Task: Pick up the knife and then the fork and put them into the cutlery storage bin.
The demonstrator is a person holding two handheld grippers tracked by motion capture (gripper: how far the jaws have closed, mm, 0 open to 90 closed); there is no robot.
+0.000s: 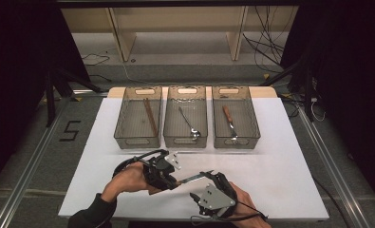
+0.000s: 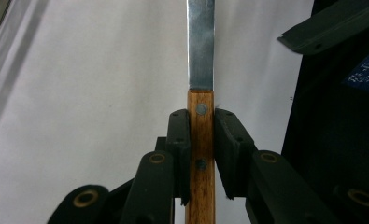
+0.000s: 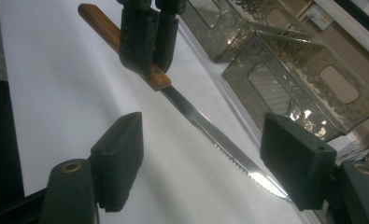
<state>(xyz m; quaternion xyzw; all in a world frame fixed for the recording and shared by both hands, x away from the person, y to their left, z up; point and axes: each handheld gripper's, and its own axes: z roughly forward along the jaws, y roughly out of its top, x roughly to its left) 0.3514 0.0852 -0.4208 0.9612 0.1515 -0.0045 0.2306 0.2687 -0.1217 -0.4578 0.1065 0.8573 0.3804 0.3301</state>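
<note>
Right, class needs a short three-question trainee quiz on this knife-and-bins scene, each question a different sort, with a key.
1. True or false: the left tongs grip the knife by its blade.
2. Which bin holds the spoon? A left bin B middle bin C right bin
3. Fill in: the right tongs stand ____ around the blade, pads not pressing it.

Key: 1 false, they clamp the wooden handle; 2 B; 3 open.

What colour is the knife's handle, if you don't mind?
Warm brown wood with metal rivets; the knife handle shows best in the left gripper view.
</note>
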